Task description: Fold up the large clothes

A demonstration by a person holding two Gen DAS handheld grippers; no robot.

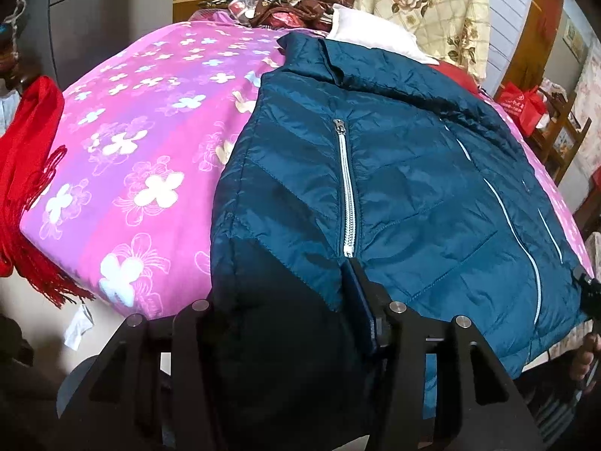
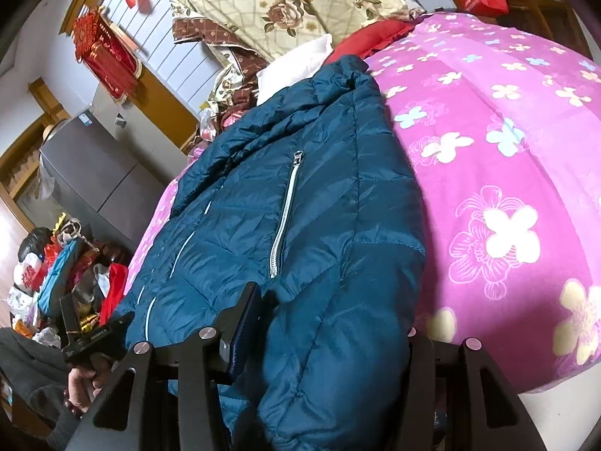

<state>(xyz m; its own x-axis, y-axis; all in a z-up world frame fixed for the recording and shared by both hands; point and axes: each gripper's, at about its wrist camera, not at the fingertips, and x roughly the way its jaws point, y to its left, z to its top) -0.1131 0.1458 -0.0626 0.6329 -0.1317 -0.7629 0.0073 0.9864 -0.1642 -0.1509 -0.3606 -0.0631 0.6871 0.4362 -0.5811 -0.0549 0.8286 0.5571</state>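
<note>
1. The teal quilted jacket [image 1: 394,173] lies flat on the bed with the pink flowered cover [image 1: 142,143]; it looks light, puffy and slippery.
2. The hem is the best hold; the left tongs [image 1: 289,323] and the right tongs [image 2: 323,338] each pinch it.

Pink floral bed [image 1: 142,158] — teal jacket [image 1: 413,188], pillows [image 1: 375,34]

Jaws packed, sides mixed
I see jacket [image 1: 375,173] bulk filling both jaws; bare quilt [image 1: 142,143] beyond the outer jaws is passable; pillow pile [image 2: 293,3] blocks ahead.
</note>
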